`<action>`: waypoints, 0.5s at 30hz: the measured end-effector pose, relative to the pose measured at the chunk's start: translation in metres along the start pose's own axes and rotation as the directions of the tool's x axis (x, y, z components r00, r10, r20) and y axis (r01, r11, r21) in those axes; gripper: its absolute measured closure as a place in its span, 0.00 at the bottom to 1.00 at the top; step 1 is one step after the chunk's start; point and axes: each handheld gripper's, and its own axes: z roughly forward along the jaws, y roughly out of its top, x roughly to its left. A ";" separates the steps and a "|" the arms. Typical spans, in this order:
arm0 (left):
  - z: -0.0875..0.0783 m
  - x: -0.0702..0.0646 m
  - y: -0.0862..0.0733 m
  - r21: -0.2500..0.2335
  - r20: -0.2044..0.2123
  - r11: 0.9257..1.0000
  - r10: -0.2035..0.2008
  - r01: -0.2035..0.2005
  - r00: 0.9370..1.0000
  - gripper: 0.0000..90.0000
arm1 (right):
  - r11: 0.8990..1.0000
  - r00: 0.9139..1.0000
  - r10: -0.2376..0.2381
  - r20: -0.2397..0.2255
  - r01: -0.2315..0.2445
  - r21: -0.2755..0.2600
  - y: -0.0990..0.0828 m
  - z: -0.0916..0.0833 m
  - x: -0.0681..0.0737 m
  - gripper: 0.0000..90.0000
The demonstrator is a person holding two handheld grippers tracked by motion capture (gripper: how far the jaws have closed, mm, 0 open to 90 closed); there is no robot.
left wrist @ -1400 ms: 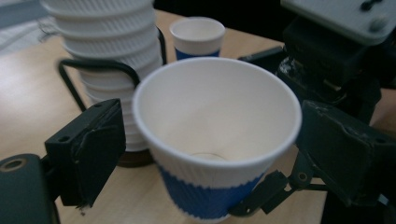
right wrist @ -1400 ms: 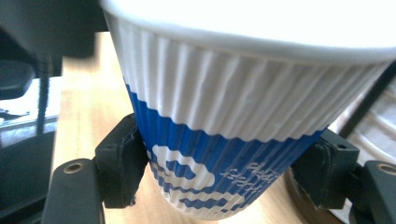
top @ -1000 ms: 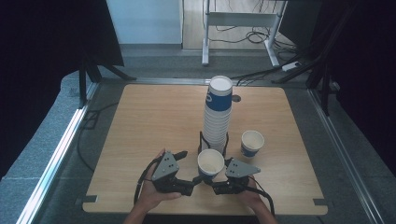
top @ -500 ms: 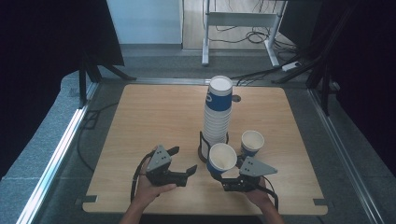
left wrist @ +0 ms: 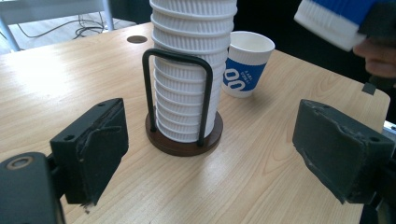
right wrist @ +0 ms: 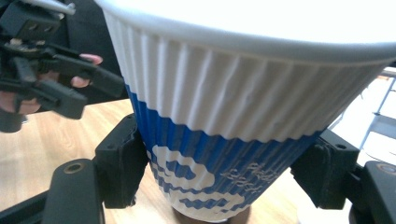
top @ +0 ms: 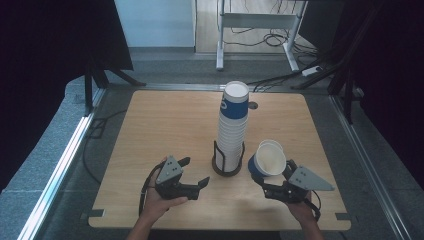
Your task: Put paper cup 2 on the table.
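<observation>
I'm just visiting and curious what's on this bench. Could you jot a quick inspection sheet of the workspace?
Surface: wooden table, bare wood, a round hole near its far edge.
Job's things: tall cup stack in a wire holder; held cup, tilted, above the table; standing cup beside the stack.
Clutter: nothing seen.
Grippers: right gripper clamps the held cup; left gripper open, empty.
Cables: black cable at the left hand; more on the floor beyond.
Surroundings: grey floor, dark curtains, metal frame.
</observation>
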 end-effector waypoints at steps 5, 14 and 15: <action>0.002 0.001 -0.001 0.015 -0.021 1.000 0.006 -0.006 1.000 0.14 | 1.000 0.998 0.024 0.053 -0.024 -0.005 -0.001 -0.012 -0.016 0.29; 0.003 0.000 -0.002 0.029 -0.014 1.000 0.011 -0.011 1.000 0.14 | 0.999 0.986 0.051 0.157 -0.050 -0.009 -0.004 -0.035 -0.042 0.29; 0.003 0.001 -0.002 0.030 -0.017 0.999 0.012 -0.011 1.000 0.14 | 0.999 0.984 0.053 0.168 -0.052 -0.009 -0.004 -0.037 -0.044 0.29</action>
